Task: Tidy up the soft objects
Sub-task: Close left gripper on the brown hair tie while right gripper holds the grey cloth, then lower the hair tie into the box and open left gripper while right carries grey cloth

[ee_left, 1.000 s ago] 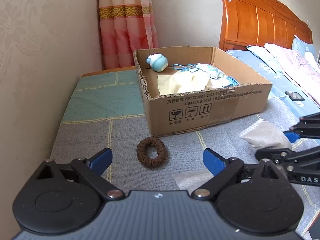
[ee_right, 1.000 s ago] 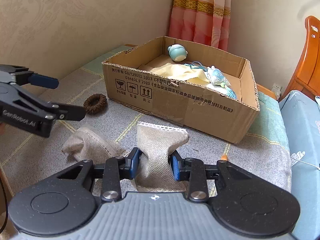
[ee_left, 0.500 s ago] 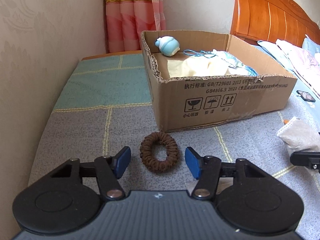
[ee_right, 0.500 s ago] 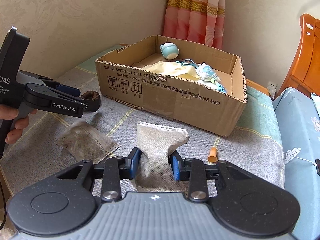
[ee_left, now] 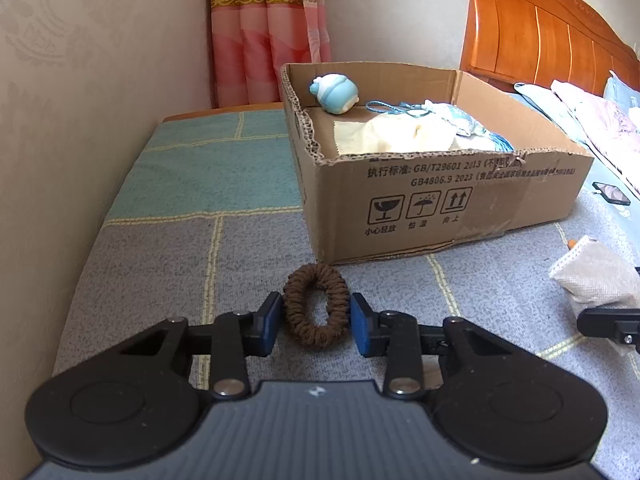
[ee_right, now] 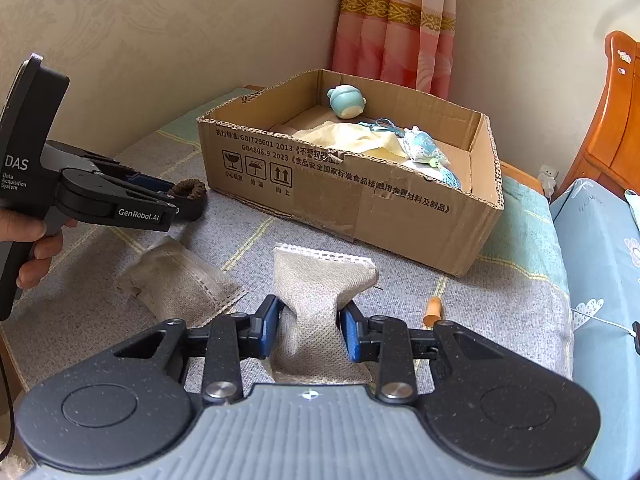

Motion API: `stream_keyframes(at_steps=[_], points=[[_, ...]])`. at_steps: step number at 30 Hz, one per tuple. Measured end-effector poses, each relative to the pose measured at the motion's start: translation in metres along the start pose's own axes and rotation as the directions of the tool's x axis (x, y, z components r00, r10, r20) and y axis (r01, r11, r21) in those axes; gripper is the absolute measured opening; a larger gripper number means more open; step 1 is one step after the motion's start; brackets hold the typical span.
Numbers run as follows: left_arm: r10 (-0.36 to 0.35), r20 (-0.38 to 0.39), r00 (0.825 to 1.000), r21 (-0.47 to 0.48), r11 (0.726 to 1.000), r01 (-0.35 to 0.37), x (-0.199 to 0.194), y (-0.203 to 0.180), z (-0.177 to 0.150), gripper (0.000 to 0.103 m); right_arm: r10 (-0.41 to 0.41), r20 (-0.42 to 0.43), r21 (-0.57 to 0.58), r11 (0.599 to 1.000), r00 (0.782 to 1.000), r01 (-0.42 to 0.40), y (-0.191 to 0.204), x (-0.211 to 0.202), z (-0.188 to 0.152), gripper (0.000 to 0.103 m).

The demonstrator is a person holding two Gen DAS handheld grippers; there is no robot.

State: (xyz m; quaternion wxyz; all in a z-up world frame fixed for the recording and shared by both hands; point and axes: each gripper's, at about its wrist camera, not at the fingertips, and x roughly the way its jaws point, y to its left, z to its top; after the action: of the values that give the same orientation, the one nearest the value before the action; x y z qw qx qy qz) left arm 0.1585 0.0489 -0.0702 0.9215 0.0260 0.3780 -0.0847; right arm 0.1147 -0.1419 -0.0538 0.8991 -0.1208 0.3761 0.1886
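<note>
Left gripper [ee_left: 315, 318] jaws closing, pads squeezing the brown scrunchie [ee_left: 315, 305]; only the right wrist view shows the right gripper [ee_right: 309, 326] pinching the grey pouch [ee_right: 320, 300].

Near half of grey sachet [ee_right: 316, 312] hidden under right gripper [ee_right: 308, 326] housing; lower edge not visible. Same sachet in left wrist view cut off at right edge. Brown scrunchie [ee_right: 190, 189] in right wrist view mostly masked behind left gripper [ee_left: 316, 322] fingers; only upper arc exposed. Person's hand [ee_right: 30, 248] cropped by left edge, fingers alone showing. Floor of cardboard box [ee_left: 440, 200] largely screened by near wall. Printed line on box front partly blurred, last characters illegible. Small orange item [ee_right: 433, 310] too small to identify. Dark flat object [ee_left: 612, 193] on bed cut at frame edge, unidentifiable. Small white object [ee_right: 548, 176] at headboard base indistinct.
</note>
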Motion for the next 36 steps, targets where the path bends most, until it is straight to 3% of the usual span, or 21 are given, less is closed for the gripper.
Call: stream_keyframes(at_steps=[9, 19, 27, 36], points=[[-0.012, -0.009, 1.0, -0.002, 1.0, 0.012, -0.007, 0.002, -0.001, 0.032, -0.001, 0.003, -0.01, 1.0, 1.0, 0.001, 0.001, -0.002, 0.0, 0.038], [-0.116, -0.004, 0.993, 0.066, 0.991, 0.116, -0.049, -0.007, 0.003, 0.032, 0.009, 0.02, -0.019, 1.0, 1.0, -0.009, -0.003, -0.011, 0.004, 0.038], [-0.201, 0.09, 0.975, 0.144, 0.972, 0.187, -0.081, -0.023, 0.044, 0.032, 0.016, 0.057, -0.023, 1.0, 0.998, -0.014, -0.01, -0.022, 0.009, 0.038], [-0.166, 0.143, 0.976, 0.192, 0.972, 0.137, -0.05, -0.034, 0.104, 0.032, 0.004, 0.087, -0.026, 1.0, 0.996, -0.002, -0.011, -0.037, 0.012, 0.038]])
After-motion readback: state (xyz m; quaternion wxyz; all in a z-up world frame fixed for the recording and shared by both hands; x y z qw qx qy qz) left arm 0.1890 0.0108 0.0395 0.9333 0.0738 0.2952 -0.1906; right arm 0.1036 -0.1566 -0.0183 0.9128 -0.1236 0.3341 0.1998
